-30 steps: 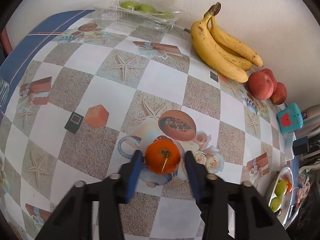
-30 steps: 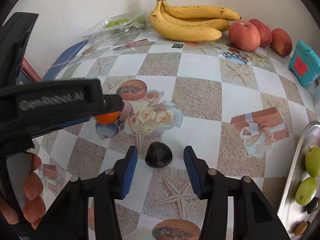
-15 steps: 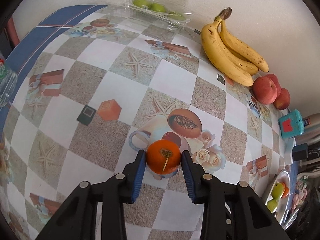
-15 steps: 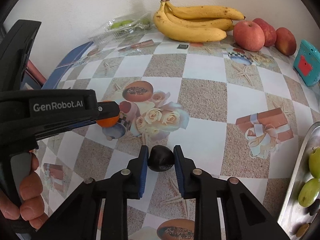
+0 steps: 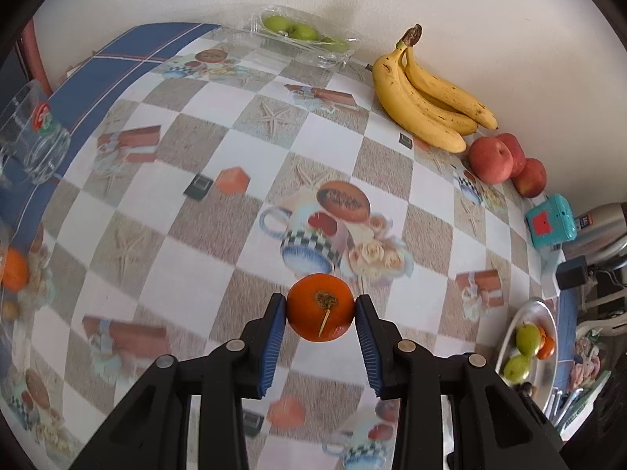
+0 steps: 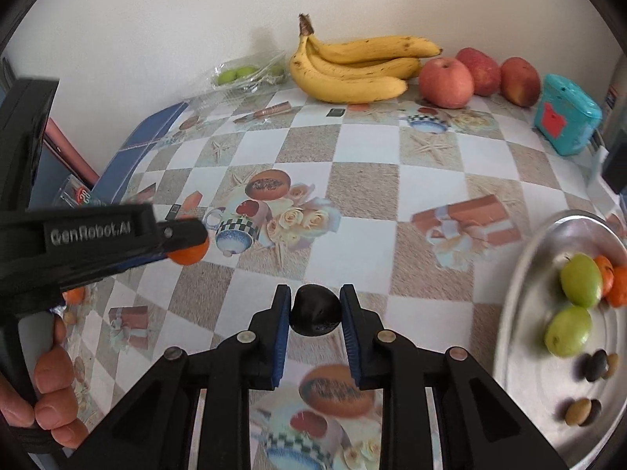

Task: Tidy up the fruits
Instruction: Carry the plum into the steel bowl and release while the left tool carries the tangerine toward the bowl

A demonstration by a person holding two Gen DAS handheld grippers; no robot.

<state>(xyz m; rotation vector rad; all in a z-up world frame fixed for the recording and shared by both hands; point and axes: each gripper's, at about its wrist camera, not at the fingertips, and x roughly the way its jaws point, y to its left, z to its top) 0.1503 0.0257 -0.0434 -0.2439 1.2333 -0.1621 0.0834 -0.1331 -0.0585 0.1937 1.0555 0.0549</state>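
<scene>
Left gripper (image 5: 320, 315) and right gripper (image 6: 315, 312) both have fingers clamped on fruit

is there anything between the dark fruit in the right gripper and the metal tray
Nothing visible does. The right gripper holds the dark fruit, and only bare tablecloth lies between it and the metal tray at the right.

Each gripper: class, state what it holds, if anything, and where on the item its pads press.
The left gripper clamps an orange fruit at its two sides, stem end facing the camera. The right gripper clamps a dark fruit at its sides.
</scene>
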